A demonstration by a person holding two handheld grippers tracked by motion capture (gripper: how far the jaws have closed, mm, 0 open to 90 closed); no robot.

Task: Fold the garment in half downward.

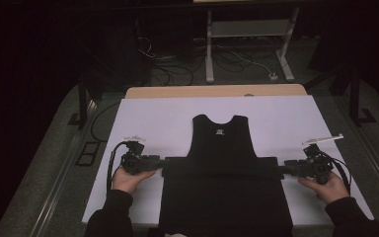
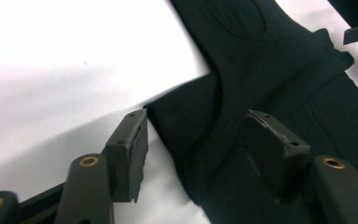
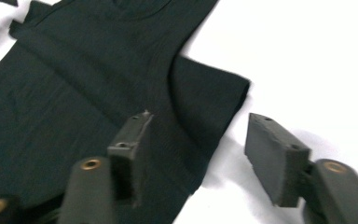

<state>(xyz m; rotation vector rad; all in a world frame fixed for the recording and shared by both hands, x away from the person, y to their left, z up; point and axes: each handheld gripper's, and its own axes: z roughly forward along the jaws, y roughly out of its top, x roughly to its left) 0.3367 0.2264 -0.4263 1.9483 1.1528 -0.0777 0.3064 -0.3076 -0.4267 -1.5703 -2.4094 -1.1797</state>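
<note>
High view: your black sleeveless cotton top (image 1: 224, 163) lies flat on the white sheet covering the bench (image 1: 153, 118), neckline toward the far edge, lower half folded up into a wide dark band across its middle. Your left claw (image 1: 162, 162) sits at the band's left end and your right claw (image 1: 282, 167) at its right end, each lying level and pointing inward, hands behind them. Left gripper view: the left claw (image 2: 193, 140) is spread; the folded corner of the top (image 2: 261, 70) lies between the jaws on the sheet, and neither pad presses it. The far claw shows at the upper right edge. Right gripper view: the right claw (image 3: 196, 140) is likewise spread, the fabric corner (image 3: 98, 70) resting loose between its jaws, one jaw over cloth, the other over bare white sheet.
</note>
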